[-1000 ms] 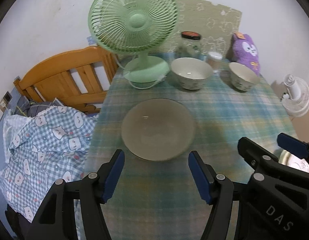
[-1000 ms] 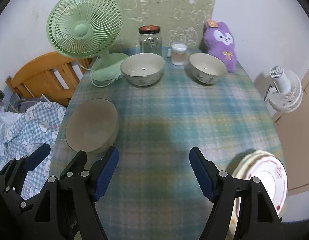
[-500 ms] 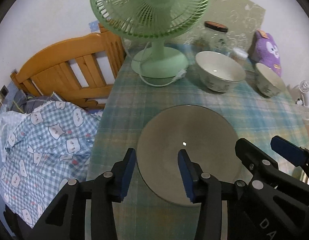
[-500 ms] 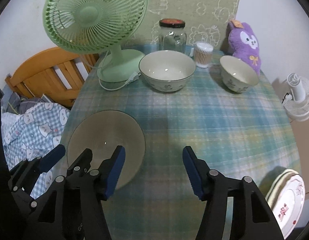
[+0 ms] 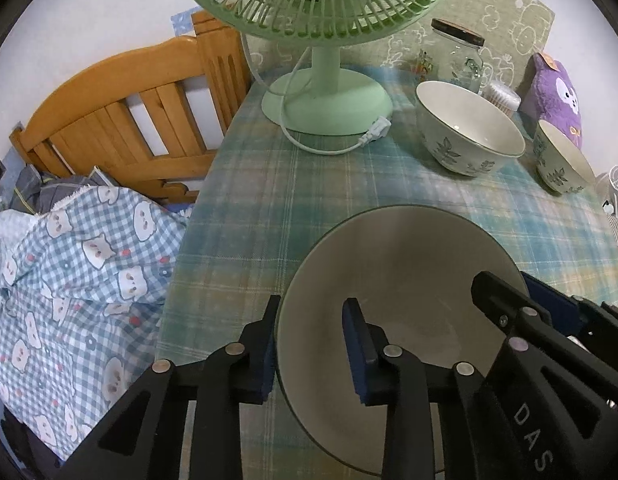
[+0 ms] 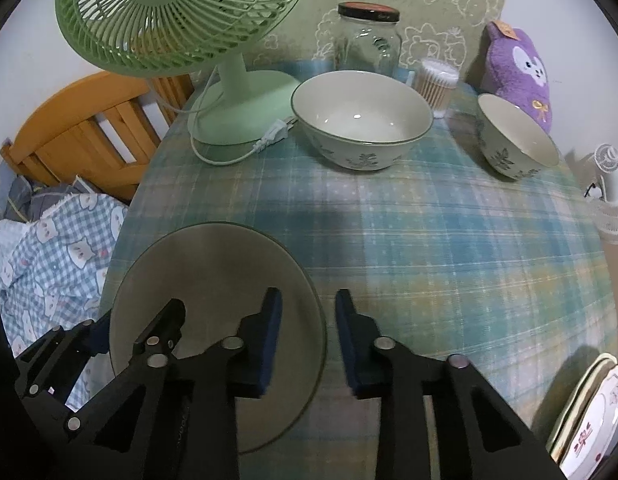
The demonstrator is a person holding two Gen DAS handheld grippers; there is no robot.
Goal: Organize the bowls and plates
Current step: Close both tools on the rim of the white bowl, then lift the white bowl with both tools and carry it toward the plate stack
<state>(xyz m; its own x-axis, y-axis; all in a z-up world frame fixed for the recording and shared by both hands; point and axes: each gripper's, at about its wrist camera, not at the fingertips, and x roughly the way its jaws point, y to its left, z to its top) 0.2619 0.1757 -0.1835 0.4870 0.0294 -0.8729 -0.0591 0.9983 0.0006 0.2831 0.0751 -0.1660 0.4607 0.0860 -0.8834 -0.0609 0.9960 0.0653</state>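
Both grippers, left (image 5: pixel 311 344) and right (image 6: pixel 307 344), are closing on opposite rims of the grey plate (image 5: pixel 409 280); lifting it level seems next.

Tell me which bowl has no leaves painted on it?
The wide, plain grey-green bowl nearest the camera, with a gripper straddling each side of its rim. The big bowl by the fan and the small bowl by the purple plush toy both have leaf patterns.

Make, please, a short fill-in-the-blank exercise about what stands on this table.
1. The fan on the table is ____ in colour.
2. Each claw, left and right, has the rim of the grey ____ between its pads.
3. The plush toy is ____.
4. The glass jar stands ____ the large bowl.

Missing words: green; plate; purple; behind
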